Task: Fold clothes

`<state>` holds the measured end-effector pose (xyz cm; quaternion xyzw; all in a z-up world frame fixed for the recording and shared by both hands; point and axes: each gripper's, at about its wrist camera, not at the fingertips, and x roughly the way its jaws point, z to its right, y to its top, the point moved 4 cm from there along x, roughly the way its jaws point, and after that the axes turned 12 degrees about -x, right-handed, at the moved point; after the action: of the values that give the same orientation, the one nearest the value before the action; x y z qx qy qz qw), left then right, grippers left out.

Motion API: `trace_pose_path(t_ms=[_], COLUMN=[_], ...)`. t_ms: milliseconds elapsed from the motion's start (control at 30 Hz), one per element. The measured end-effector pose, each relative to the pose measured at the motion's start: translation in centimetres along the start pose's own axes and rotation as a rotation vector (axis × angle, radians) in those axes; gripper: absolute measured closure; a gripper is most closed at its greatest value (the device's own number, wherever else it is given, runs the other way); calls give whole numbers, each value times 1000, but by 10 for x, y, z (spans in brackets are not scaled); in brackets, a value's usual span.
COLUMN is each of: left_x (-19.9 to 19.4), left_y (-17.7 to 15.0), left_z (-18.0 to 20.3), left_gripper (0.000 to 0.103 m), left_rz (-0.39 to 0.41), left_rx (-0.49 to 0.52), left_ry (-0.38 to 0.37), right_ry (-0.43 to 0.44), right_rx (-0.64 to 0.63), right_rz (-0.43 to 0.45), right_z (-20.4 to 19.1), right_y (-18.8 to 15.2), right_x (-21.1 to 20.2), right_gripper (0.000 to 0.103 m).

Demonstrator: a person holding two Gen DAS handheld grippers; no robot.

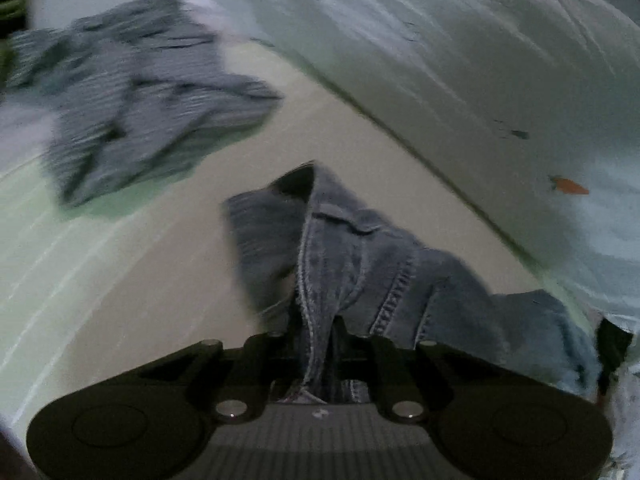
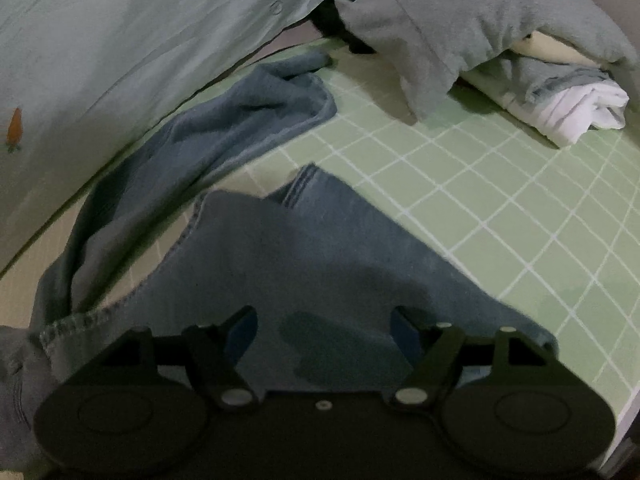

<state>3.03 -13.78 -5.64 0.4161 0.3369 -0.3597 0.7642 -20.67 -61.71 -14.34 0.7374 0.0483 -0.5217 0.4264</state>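
Mid-fold: our left gripper (image 1: 320,332) clamps the jeans (image 1: 360,264) at lower centre; our right gripper (image 2: 324,320) hovers spread over them. Next, we grasp the far edge.

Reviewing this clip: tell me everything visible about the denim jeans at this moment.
The jeans are faded blue denim with pale stitched seams and a belt loop near the waistband. They lie spread and rumpled, unfolded, on the green grid-patterned sheet, one leg trailing along the pale green duvet. The left gripper is shut on a bunched seam; the right gripper hangs open above the fabric.
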Motion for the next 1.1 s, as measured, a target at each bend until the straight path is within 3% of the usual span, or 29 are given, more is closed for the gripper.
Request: trace_pose_path(t_ms=[200,333,433,467,500,533,567,667,733,800,900,1000,1100], left_x=[-20,-22,-19,-15,-10,-6,0,14,20,24,29,35,45], left_y=[-21,-24,-17,-14,-14,-14,-15,-17,-18,-18,-11,3,21], left_z=[-85,-105,-97,-95,-93,-91,-89,-83,-79,-75,-70,-70,-77], left_gripper=[93,91,75,57,29,19,16,18,34,64,85,88,88], left_rz=[-10,-42,-54,-72,-96,-117,-132,-173,-171,-166,-158,-118,-132], left_rx=[-163,-186,-135,-117,-104,-95,-92,-79,-62,-45,-20,21,-7], left_ry=[153,168,149,143,139,130,114,73,78,83,76,143,126], right_ry=[21,21,18,19,19,18,14,3,-8,-17,-41,-57,-51], right_rx=[-74,-103,-117,-120,-122,-123,-120,-105,-91,-75,-87,-134,-181], right_rz=[-15,-29,-19,-14,-10,-8,-8,-19,-26,-29,-27,-32,-25], right_z=[-11,-17,-21,-23,-25,-27,-28,-30,-31,-32,-37,-49,-68], right_y=[-15,-26,-32,-34,-35,-37,-38,-43,-45,-47,-48,-49,-46], right_x=[-7,-12,-18,-20,-22,-23,-23,-22,-21,-21,-18,-10,-3], right_gripper=[27,27,23,22,22,21,20,20,20,20,19,16,16])
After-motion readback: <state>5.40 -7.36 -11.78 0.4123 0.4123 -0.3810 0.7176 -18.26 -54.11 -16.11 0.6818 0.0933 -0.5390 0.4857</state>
